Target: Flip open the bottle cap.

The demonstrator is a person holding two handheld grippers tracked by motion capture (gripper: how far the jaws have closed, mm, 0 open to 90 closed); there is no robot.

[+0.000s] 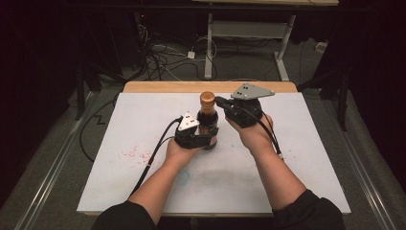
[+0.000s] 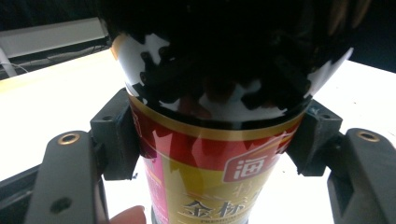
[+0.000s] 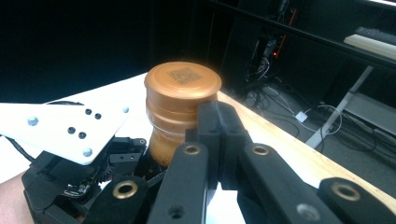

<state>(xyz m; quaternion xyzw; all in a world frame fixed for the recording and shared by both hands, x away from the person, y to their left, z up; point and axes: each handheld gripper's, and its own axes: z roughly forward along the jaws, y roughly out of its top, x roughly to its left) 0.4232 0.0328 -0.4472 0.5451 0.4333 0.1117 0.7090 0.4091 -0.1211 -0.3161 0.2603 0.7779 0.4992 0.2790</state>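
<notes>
Left gripper view: left gripper (image 2: 219, 149) pinches bottle (image 2: 210, 158) at its label. Glass, likely heavy, slick. Right gripper (image 3: 212, 140) pressed together just beside cap (image 3: 182, 91); grip there.

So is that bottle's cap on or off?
On. The copper cap sits on the bottle, which stands upright in the left tongs.

Dark sauce bottle (image 1: 208, 125) — copper cap (image 1: 207, 98) on, red-gold label (image 2: 210, 172) — stands upright mid-table.
</notes>
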